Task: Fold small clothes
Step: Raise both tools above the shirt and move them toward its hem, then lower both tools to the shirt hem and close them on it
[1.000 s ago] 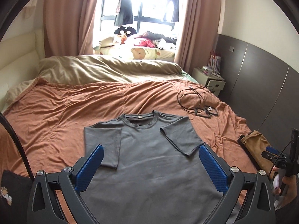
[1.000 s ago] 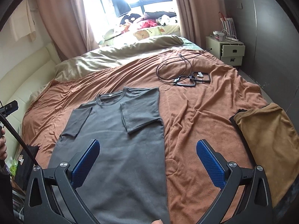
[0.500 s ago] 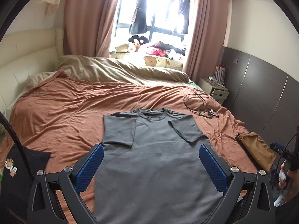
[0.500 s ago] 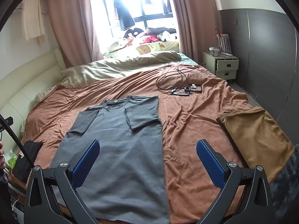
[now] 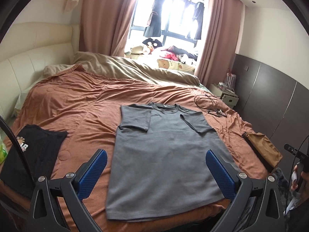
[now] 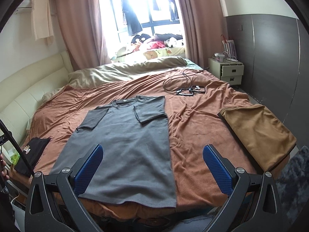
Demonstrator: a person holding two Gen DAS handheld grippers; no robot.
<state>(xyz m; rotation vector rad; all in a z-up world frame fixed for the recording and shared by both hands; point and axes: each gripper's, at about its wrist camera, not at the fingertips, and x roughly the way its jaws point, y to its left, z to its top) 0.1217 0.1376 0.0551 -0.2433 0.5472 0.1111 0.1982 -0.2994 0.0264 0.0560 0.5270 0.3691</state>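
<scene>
A grey T-shirt [image 5: 166, 154] [image 6: 127, 145] lies flat on the rust-brown bedspread [image 5: 81, 112] [image 6: 197, 127], collar away from me, both short sleeves folded inward over the chest. Its hem reaches the near bed edge. My left gripper [image 5: 155, 166] hangs open above the shirt's lower half, blue pads wide apart and nothing between them. My right gripper [image 6: 152, 162] is open too, raised above the shirt's lower right side, holding nothing.
A folded tan garment [image 5: 262, 148] [image 6: 258, 131] lies at the bed's right edge. A black printed garment [image 5: 29, 154] [image 6: 30, 152] lies at the left edge. Black cables [image 5: 210, 104] [image 6: 183, 87] sit far right. A beige duvet [image 5: 135, 71], a nightstand [image 6: 227, 69] and a cream headboard [image 6: 29, 89] bound the bed.
Both grippers have pulled back and risen from the shirt, so the whole shirt and its hem now show. Both stayed open. The shirt has not moved.
</scene>
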